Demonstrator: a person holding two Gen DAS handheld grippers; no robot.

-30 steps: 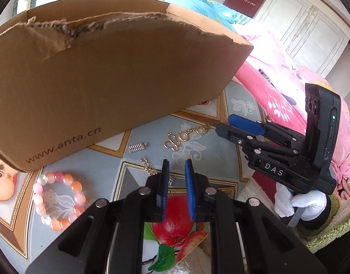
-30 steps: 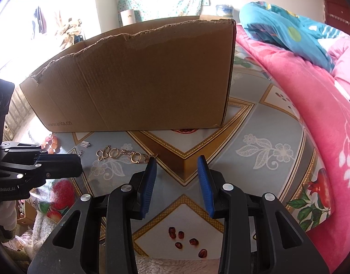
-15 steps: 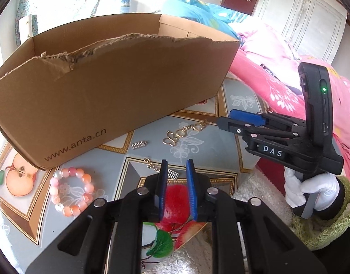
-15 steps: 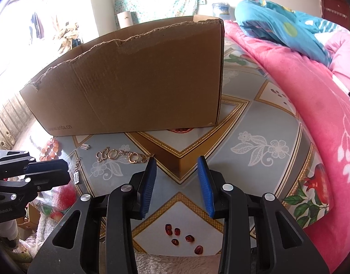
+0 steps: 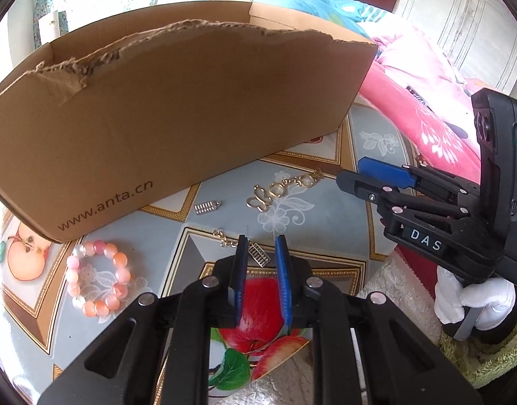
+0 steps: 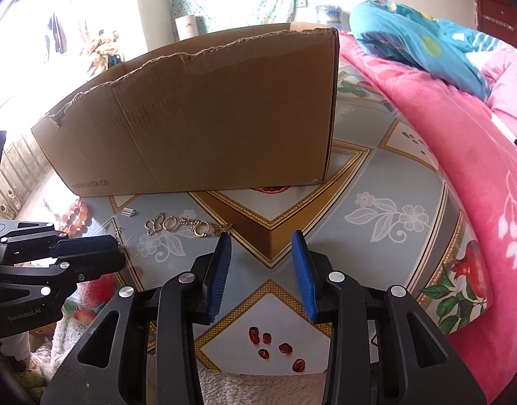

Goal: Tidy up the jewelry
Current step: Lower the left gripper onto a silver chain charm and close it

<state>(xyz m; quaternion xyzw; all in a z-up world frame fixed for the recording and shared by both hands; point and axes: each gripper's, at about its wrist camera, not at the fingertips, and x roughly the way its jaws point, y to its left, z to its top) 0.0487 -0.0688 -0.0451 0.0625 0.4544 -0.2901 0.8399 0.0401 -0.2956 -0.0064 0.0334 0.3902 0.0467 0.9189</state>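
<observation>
The left gripper (image 5: 261,246) points down at the table (image 5: 326,222). Its blue pads have a small gap between them and hold nothing. A little silver charm (image 5: 260,253) on a thin chain (image 5: 224,239) lies on the table just past the pad tips, not touching them.

The right gripper (image 6: 261,249) hangs over the table too. Its pads stand wider apart, and nothing is between them. A hand (image 5: 474,298) in a white glove holds it.

A gold chain (image 5: 283,190) lies on the table between the two grippers, near the right one. A small silver piece (image 5: 207,207) lies beside it. A pink bead bracelet (image 5: 96,278) lies off to the left, close to the box corner.

Behind all the jewelry stands a big brown box (image 5: 177,111) with a torn top edge. A pink blanket (image 6: 461,155) is heaped at the right of the table.
</observation>
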